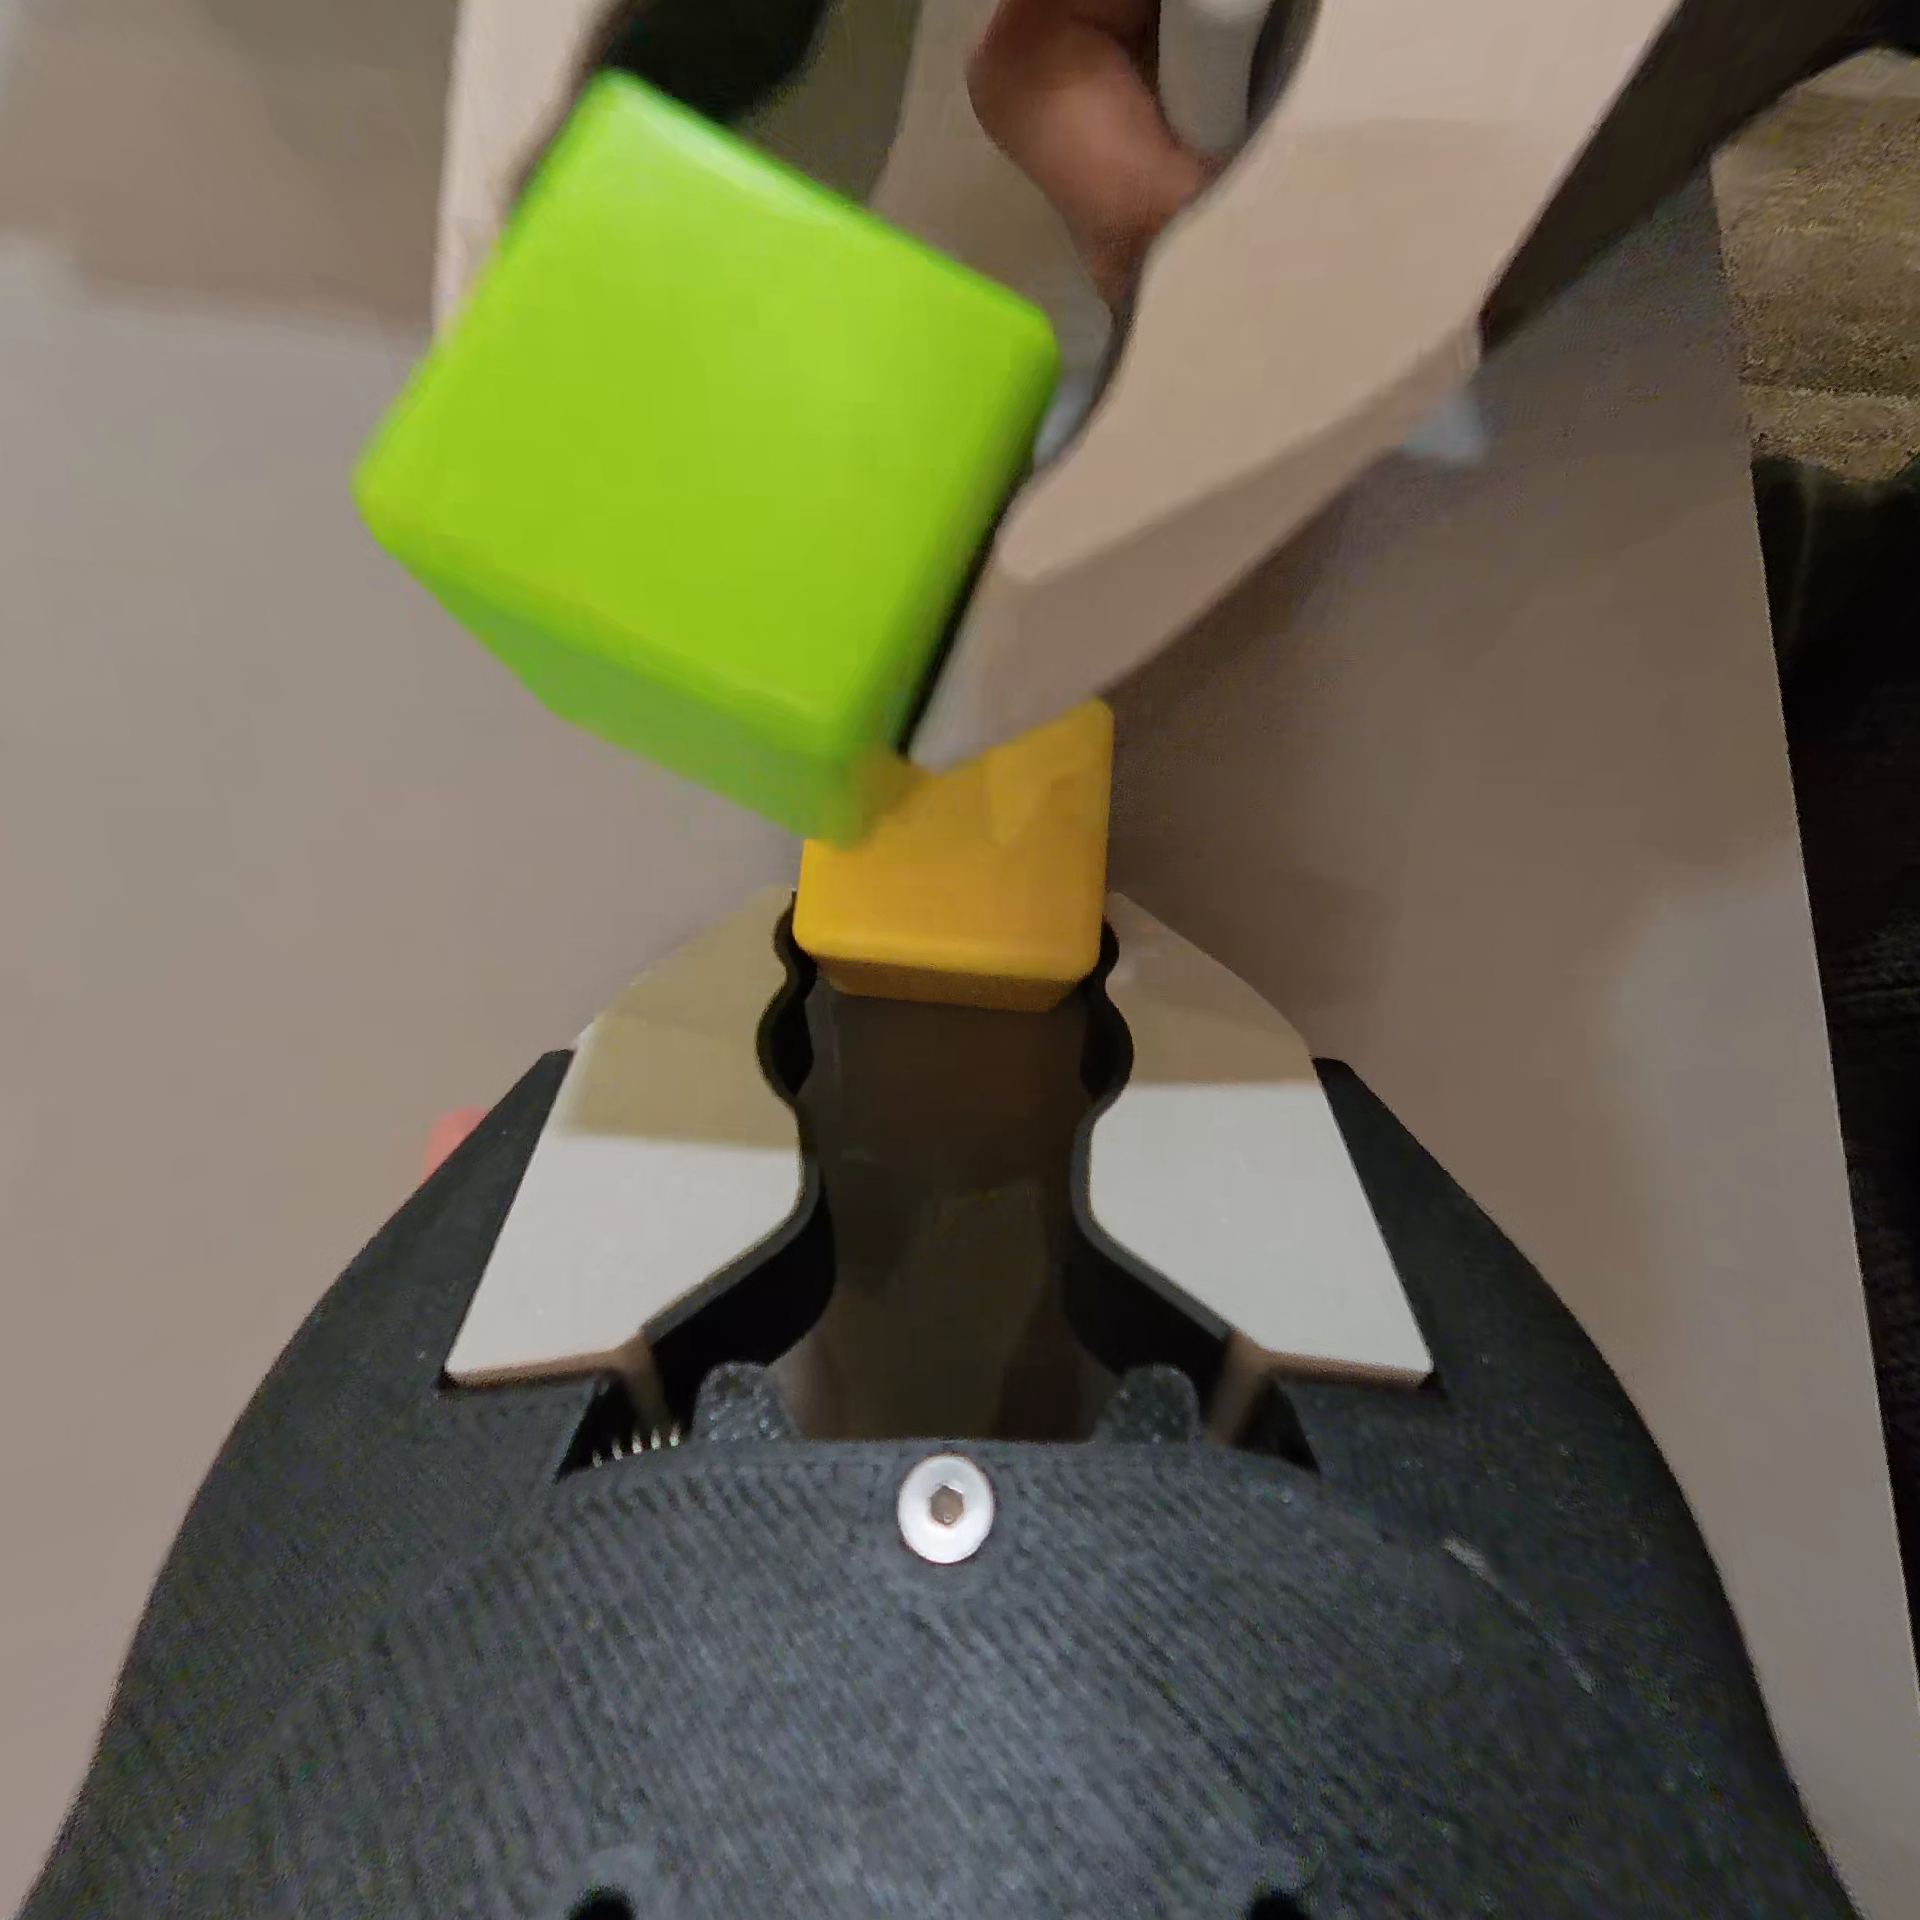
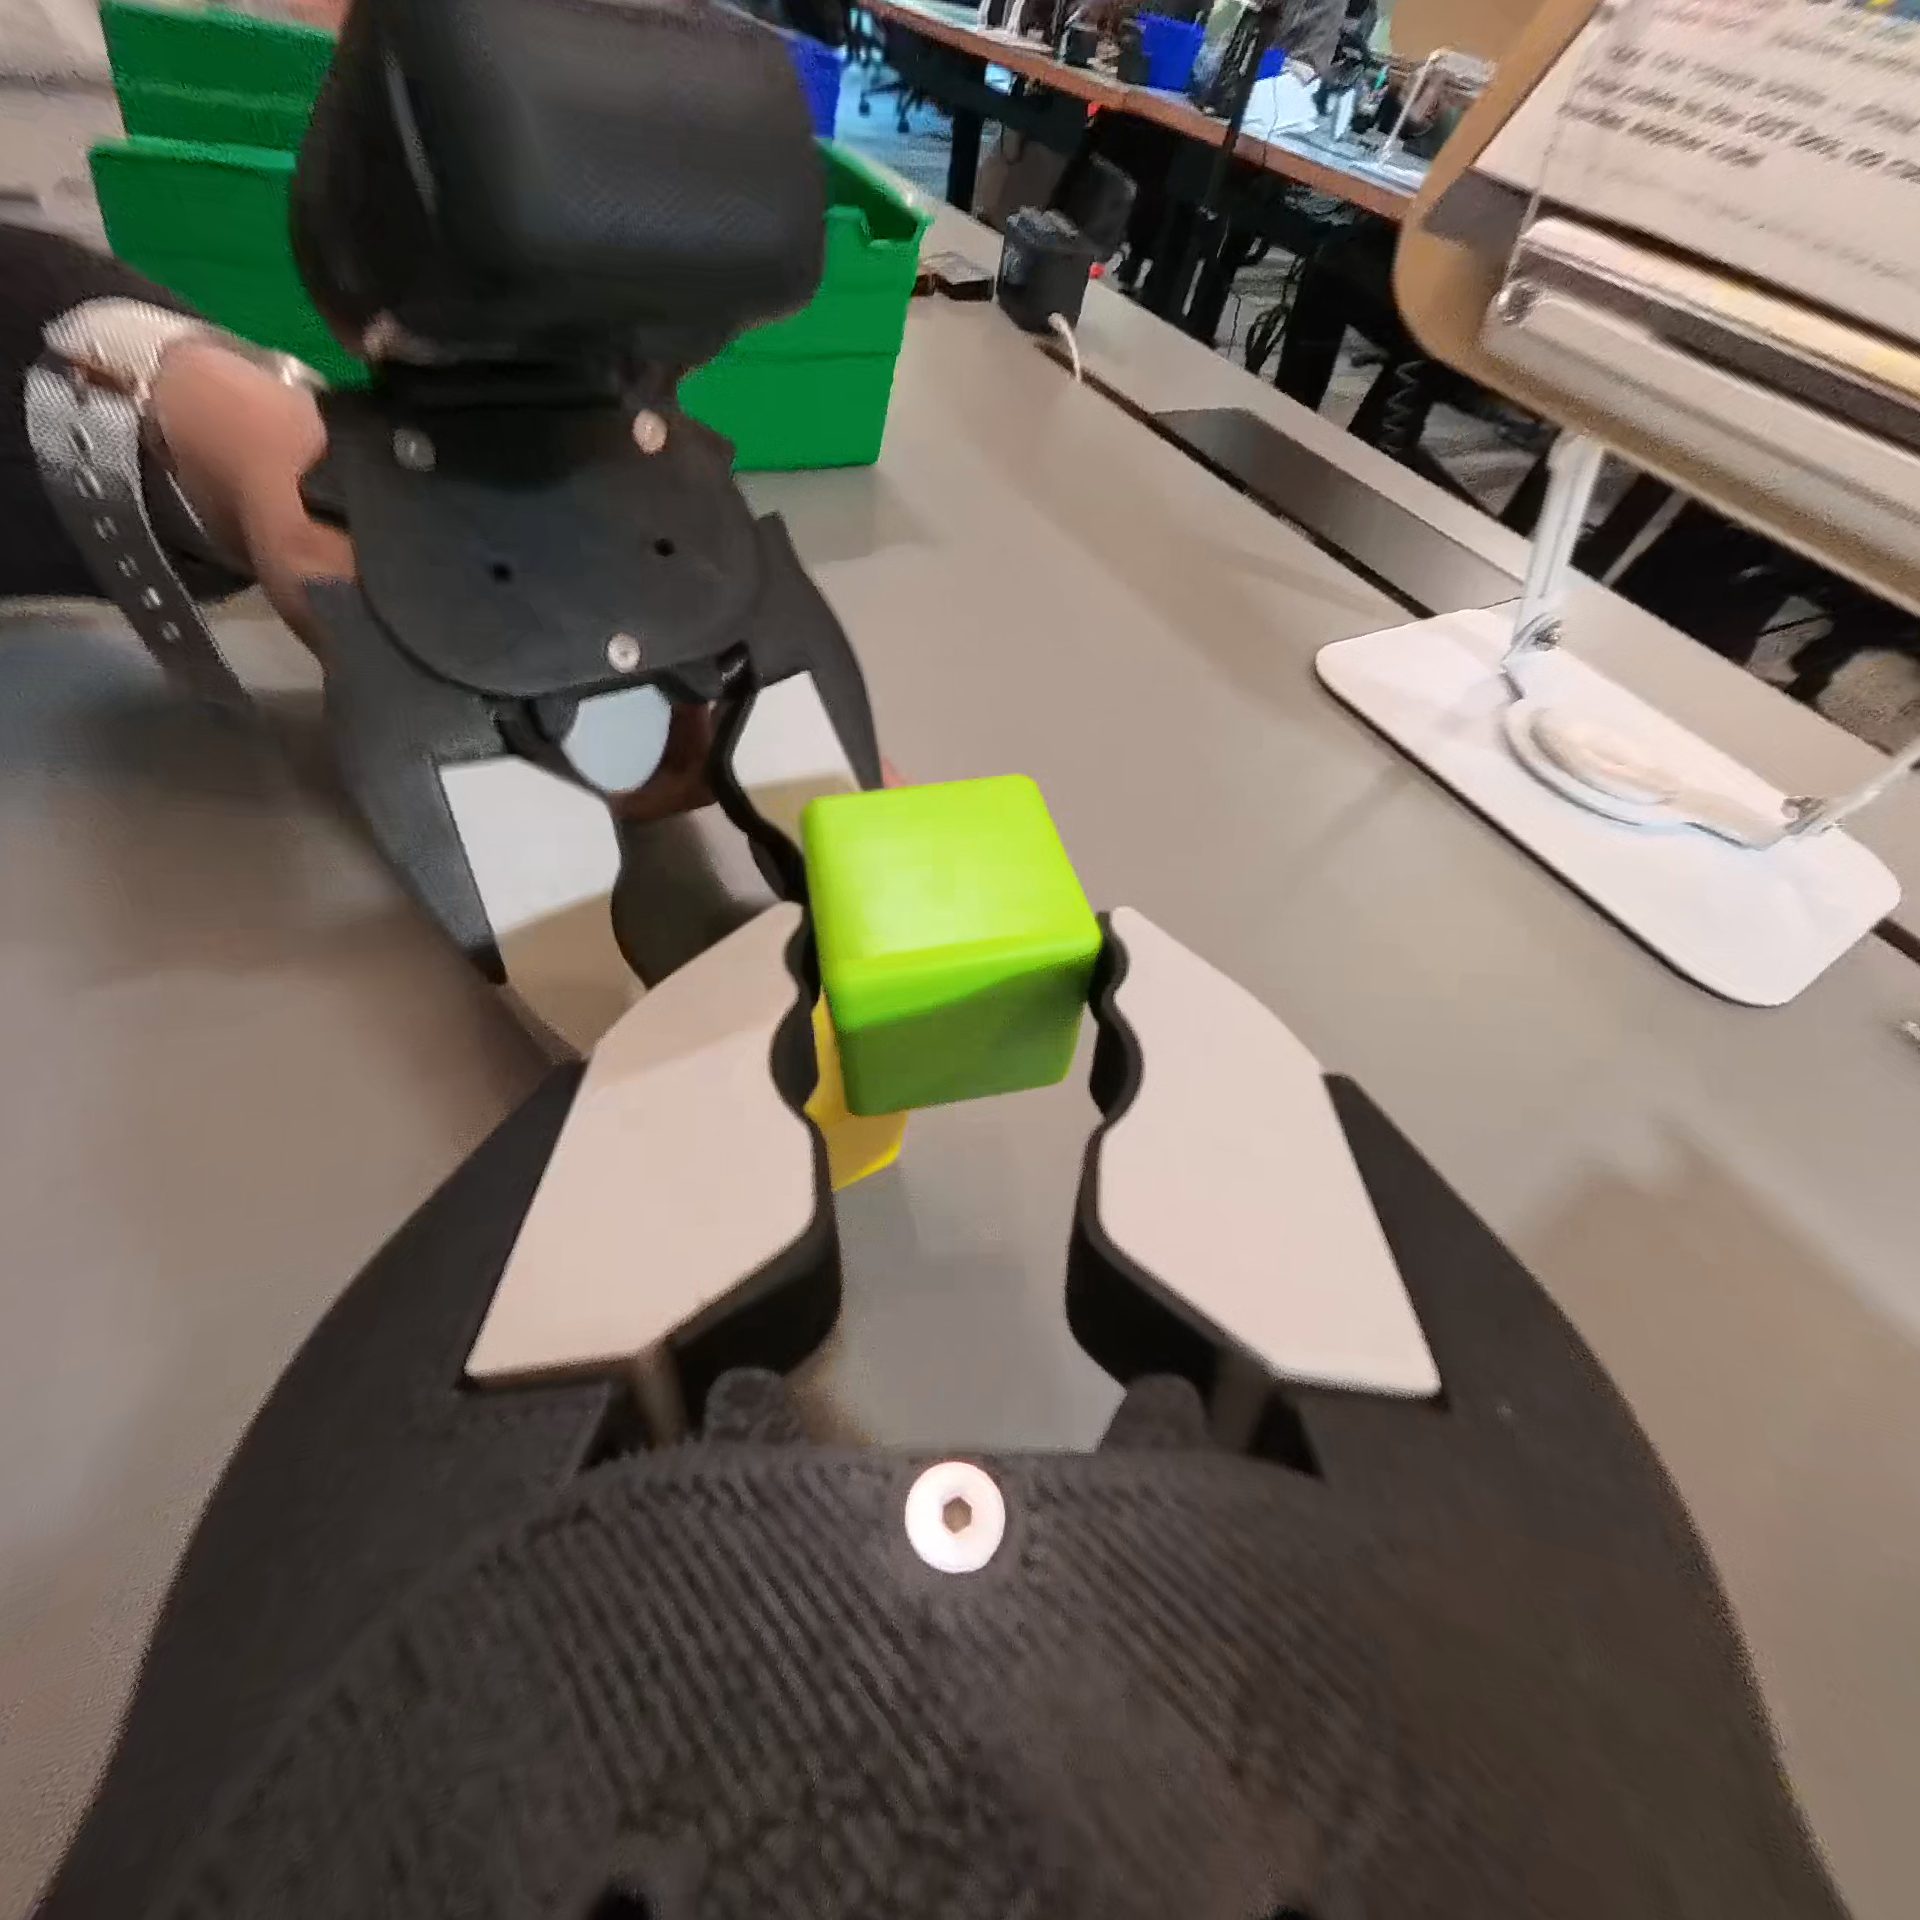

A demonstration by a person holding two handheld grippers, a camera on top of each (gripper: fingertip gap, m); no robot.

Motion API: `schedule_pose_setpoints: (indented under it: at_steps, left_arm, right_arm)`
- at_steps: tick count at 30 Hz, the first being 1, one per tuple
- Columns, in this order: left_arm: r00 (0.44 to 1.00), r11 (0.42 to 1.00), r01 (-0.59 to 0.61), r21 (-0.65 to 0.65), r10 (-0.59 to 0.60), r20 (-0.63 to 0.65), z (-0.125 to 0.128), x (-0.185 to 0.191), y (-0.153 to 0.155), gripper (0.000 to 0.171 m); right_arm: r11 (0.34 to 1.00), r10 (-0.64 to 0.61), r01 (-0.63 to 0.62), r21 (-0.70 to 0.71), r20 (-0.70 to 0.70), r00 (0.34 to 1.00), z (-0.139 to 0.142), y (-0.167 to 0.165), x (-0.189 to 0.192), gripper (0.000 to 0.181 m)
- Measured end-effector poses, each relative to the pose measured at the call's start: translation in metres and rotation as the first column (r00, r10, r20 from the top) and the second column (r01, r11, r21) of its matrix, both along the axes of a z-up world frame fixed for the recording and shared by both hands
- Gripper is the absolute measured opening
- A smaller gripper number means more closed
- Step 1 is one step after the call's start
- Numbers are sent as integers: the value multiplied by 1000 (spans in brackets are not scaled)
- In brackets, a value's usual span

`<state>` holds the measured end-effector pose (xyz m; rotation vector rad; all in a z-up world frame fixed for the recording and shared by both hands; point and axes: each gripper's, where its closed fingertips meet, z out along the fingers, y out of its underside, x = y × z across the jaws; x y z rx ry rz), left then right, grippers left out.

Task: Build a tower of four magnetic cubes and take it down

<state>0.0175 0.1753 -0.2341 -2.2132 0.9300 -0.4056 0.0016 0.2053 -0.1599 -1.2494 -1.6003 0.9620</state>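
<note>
While the left gripper (image 1: 948, 935) clamps a small yellow block (image 1: 961, 894) between its fingertips above the grey table (image 2: 1195, 727), the right gripper (image 2: 951, 977) grips a lime-green cube (image 2: 945, 935) between its own. The cube is tilted, with one lower corner touching the yellow block's top. Behind the left gripper stand green bins (image 2: 821, 353), and a white stand base (image 2: 1621, 831) lies to the right.

Green cube (image 2: 951, 935) and yellow block (image 1: 951, 904) touch, crowded by both hand-held grippers; grey table (image 2: 1195, 727) rightward lies open.
</note>
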Motion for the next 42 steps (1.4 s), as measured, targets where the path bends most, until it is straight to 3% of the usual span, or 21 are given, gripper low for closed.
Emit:
schedule_pose_setpoints:
  at_steps: [4,7,11,14,20,23,27,30,42]
  left_arm:
    - [1000,1000,-1,0,1,0,0,0,0,50]
    - [1000,1000,-6,1,6,-2,0,-1,0,50]
    - [1000,1000,-19,-8,19,-14,-2,-2,2,49]
    - [1000,1000,-21,-17,21,-19,-4,-2,2,50]
    - [1000,1000,-22,-20,22,-20,-4,-3,2,50]
    - [1000,999,-23,-22,23,-18,-4,-3,2,50]
    - [1000,999,-24,-22,23,-18,-4,-3,2,50]
    - [1000,999,-24,-22,23,-18,-4,-3,2,50]
    - [1000,999,-24,-24,23,-16,-4,-3,2,50]
  right_arm:
    - [997,-29,25,-78,-47,998,33,9,10,51]
    - [997,-79,79,-3,-51,996,60,27,26,51]
    - [954,-245,244,174,-14,969,89,85,66,51]
    - [886,-418,400,235,35,908,94,140,108,51]
    - [778,-622,576,251,182,762,51,223,172,51]
    - [784,-621,585,209,295,727,17,242,180,51]
    - [806,-570,580,121,424,704,-20,247,172,51]
    - [802,-566,580,144,493,661,-36,250,171,51]
    - [814,-523,575,81,533,665,-51,252,167,51]
